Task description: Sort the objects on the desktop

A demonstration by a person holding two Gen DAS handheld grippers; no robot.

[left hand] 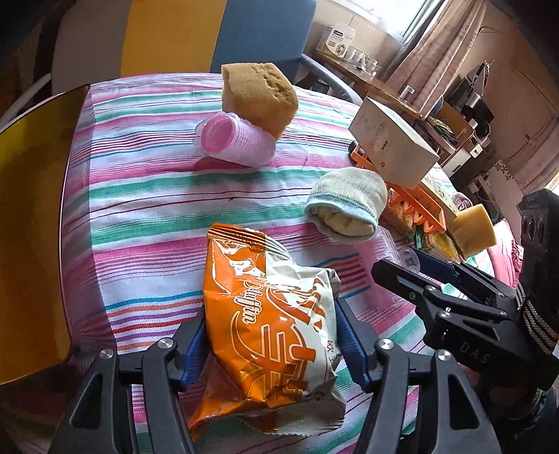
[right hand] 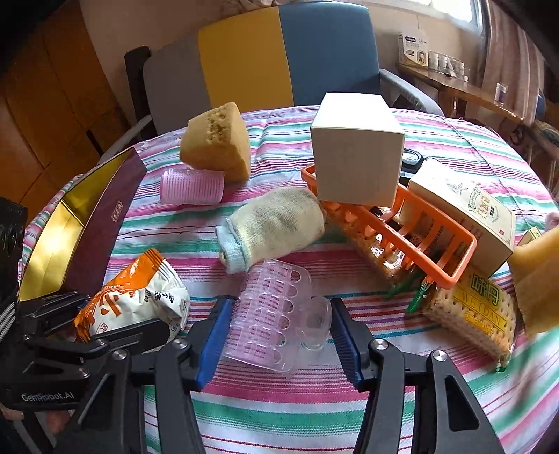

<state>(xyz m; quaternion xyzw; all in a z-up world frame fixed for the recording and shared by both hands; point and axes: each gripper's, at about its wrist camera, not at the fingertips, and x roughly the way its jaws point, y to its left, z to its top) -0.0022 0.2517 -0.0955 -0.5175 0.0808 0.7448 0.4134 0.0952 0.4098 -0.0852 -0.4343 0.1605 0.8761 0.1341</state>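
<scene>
Beyond the far edge of the table stands a chair with a backrest in grey, yellow and blue panels. A wooden side table along the right wall carries a white printed carton and clear containers. Pale curtains hang beside a bright window.

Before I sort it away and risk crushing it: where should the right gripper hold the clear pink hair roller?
Grip the hair roller across its ribbed barrel, coming from the near side. It lies flat, long axis pointing away, between the right gripper's open fingers. Squeeze lightly.
</scene>
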